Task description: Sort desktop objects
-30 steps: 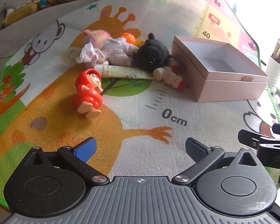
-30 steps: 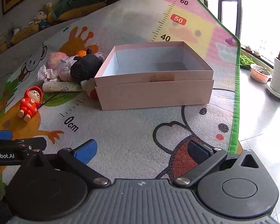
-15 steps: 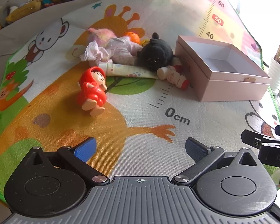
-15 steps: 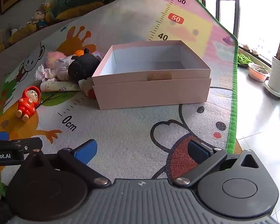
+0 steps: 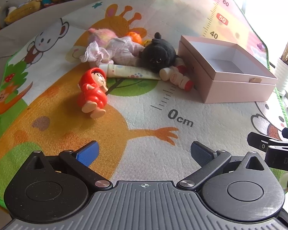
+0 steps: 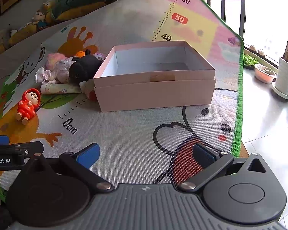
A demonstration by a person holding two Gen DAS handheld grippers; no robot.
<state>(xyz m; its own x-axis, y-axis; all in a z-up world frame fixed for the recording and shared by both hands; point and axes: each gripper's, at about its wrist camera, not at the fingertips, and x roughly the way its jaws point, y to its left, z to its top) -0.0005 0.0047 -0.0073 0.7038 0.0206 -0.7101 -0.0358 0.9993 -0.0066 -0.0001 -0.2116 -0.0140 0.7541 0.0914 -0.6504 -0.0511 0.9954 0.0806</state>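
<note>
Over the last second your left gripper has crept forward over the play mat, so the red doll on its back at the left now sits closer and larger in the left wrist view. Its fingers are spread wide with nothing between them, and nothing on the mat has been touched. Behind the doll, the pile lies as it was: pink doll, cream tube, black plush and two small bottles pressed against the pink box. The box is open and empty, so sorting has yet to start. Farther right, your right gripper has edged in a little too, also spread and empty, facing the box. The red doll looks like your nearest first pick.
</note>
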